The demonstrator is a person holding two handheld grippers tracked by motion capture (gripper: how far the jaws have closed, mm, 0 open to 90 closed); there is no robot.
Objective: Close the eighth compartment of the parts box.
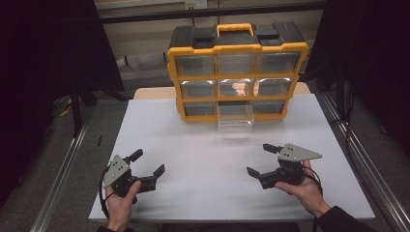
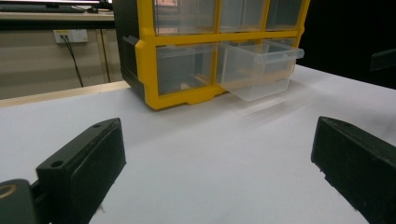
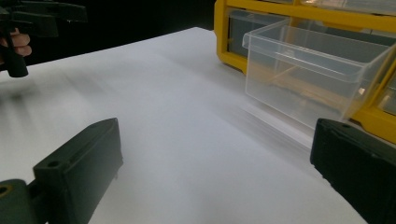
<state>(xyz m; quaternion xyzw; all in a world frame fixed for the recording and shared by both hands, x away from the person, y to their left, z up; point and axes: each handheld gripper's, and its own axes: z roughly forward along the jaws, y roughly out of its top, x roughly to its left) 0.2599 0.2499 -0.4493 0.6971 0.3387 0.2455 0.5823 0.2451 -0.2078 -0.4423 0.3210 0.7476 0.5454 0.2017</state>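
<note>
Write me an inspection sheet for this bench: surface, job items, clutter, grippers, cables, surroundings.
Surface: white table top, bare between the grippers and the organiser.
Job's things: yellow and black drawer organiser stands upright at the far edge; its bottom middle clear drawer is pulled out, looks empty. A small pale item lies in the bottom left drawer; too small to identify.
Clutter: nothing seen on the table.
Grippers: left gripper and right gripper both open, holding nothing, low over the near part of the table, well short of the drawer.
Cables: a black cable loops at the left hand; another by the right wrist.
Surroundings: dark floor, metal rails at both sides, wall socket behind.
</note>
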